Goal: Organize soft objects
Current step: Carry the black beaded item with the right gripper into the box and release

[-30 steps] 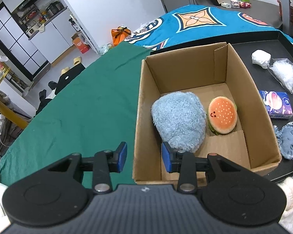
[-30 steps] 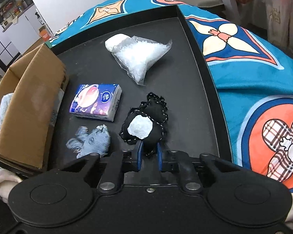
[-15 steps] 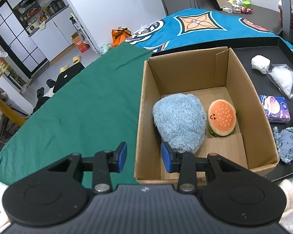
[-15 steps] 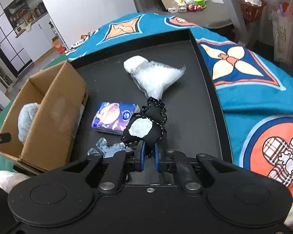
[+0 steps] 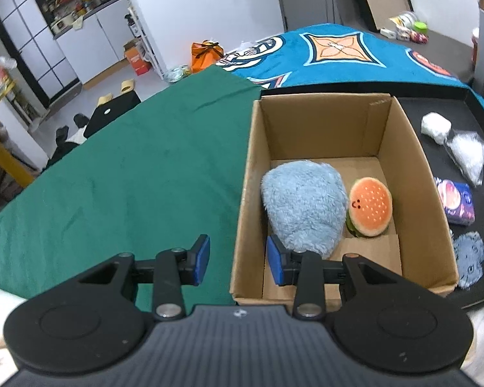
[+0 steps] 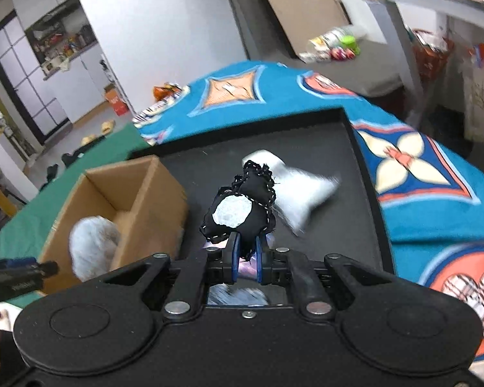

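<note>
— What's different on the black tray [image 6: 364, 174] now?

— The small black stitched pouch with the white oval patch [image 6: 238, 209] is off it. A second ago it lay on the tray; now it hangs in the air, pinched at its lower edge by the right gripper [image 6: 245, 256], jaws clamped tight on the fabric.

— And the open brown cardboard box [image 5: 413, 148]?

— It sits unmoved, with the fluffy pale-blue plush [image 5: 303, 206] and the little orange burger plush [image 5: 369, 208] inside. The left gripper [image 5: 237, 259] waits by its near left corner, jaws apart, empty.

— So what follows?

— I'd guess the pouch goes into the box. The purple tissue pack [image 5: 455, 203] and the small blue-grey rag toy [image 5: 469, 258] are left on the tray.
</note>
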Demonstrator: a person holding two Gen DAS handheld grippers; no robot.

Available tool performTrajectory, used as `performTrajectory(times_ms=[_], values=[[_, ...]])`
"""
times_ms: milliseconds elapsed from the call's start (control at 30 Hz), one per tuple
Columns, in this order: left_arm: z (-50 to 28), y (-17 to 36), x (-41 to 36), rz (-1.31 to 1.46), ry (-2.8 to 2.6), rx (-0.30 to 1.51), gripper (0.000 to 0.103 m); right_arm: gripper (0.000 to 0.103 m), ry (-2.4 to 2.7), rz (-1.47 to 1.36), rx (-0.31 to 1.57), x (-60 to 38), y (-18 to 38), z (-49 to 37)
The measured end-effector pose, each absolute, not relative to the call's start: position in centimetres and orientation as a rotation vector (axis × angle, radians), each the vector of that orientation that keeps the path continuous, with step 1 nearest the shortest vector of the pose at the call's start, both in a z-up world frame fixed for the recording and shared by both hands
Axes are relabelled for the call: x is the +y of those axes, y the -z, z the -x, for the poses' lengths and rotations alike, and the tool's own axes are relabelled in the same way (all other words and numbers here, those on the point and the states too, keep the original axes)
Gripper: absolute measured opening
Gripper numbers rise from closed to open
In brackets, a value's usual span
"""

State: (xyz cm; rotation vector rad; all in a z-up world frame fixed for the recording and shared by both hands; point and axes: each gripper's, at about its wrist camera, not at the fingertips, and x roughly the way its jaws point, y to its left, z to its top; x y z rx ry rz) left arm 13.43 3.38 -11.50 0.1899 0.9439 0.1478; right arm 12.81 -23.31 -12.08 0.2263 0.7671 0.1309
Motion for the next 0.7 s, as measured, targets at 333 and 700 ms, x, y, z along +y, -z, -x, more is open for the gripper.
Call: performTrajectory(times_ms=[333, 700], values=[[-13.5, 11.5, 3.9, -0.151, -0.120, 0.943, 0.037, 0.010, -0.236, -0.165, 0.703, -18.7, 8.7, -14.7], [-13.6, 11.7, 5.4, -0.066, -0.110, 0.938, 0.033, 0.010, -0.311, -0.090, 0.717, -13.6, 8.0, -16.4]])
